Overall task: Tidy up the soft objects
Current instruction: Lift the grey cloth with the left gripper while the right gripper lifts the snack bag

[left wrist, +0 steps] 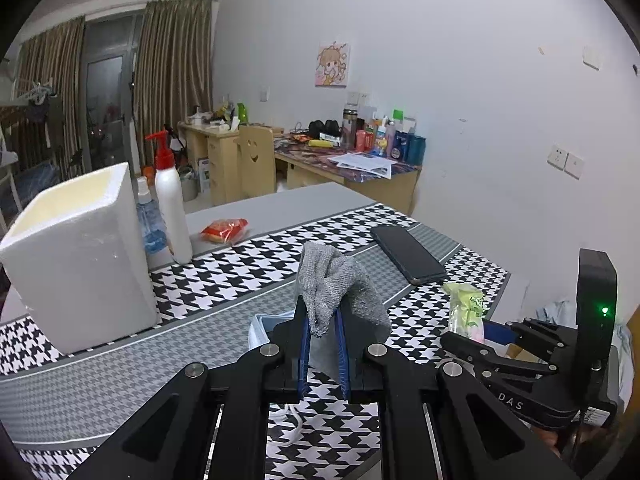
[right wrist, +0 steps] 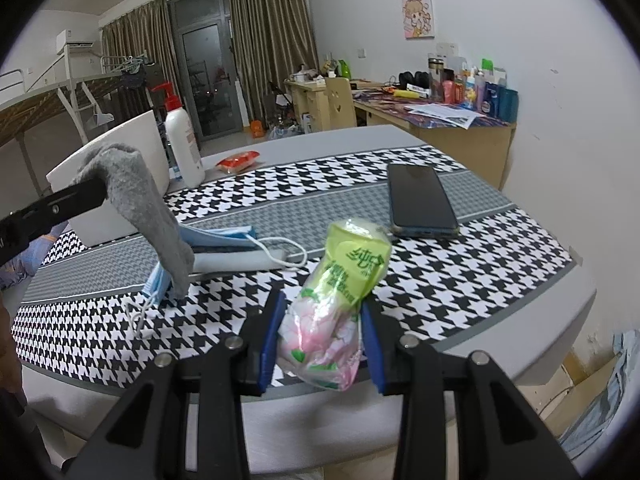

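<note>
My left gripper (left wrist: 322, 316) is shut on a grey sock (left wrist: 332, 280), which hangs lifted above the table; the right wrist view shows the sock (right wrist: 136, 200) drooping from the left gripper (right wrist: 90, 196) over the masks. My right gripper (right wrist: 322, 312) is shut on a green and pink tissue pack (right wrist: 336, 300), held off the table; the left wrist view catches the pack (left wrist: 466, 306) at the right, in the right gripper (left wrist: 460, 338). Blue face masks (right wrist: 224, 240) lie on the houndstooth cloth, partly hidden by the sock. A white foam box (left wrist: 80, 256) stands open-topped at the left.
A dark phone (right wrist: 420, 200) lies on the cloth at the right. A white pump bottle (left wrist: 172, 204), a blue spray bottle (left wrist: 149, 220) and a red snack packet (left wrist: 224, 230) sit behind the box. The table edge (right wrist: 560, 320) runs near the right; a cluttered desk stands beyond.
</note>
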Action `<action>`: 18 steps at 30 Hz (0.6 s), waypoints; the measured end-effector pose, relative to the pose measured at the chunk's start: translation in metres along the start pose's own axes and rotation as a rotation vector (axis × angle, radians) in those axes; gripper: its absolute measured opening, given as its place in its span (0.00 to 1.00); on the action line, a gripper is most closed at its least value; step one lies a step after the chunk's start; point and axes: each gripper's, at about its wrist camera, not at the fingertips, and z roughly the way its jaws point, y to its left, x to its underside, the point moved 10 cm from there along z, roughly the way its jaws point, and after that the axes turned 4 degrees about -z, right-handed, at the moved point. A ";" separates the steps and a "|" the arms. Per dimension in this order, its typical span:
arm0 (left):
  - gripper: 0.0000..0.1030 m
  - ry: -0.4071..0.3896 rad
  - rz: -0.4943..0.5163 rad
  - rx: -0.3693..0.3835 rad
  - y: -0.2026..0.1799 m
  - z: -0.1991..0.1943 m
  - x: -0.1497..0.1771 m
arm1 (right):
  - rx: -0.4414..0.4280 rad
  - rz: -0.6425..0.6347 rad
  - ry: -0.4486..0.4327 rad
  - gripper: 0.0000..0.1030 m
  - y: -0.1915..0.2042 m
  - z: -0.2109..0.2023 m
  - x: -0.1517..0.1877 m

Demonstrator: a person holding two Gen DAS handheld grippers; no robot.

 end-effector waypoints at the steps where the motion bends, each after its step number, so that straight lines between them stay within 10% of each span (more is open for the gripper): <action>1: 0.12 -0.004 -0.003 -0.007 0.002 -0.001 -0.002 | -0.005 -0.004 -0.004 0.41 0.002 -0.001 -0.002; 18: 0.12 -0.054 -0.016 -0.079 0.025 -0.022 -0.018 | -0.065 -0.058 -0.067 0.41 0.033 -0.010 -0.033</action>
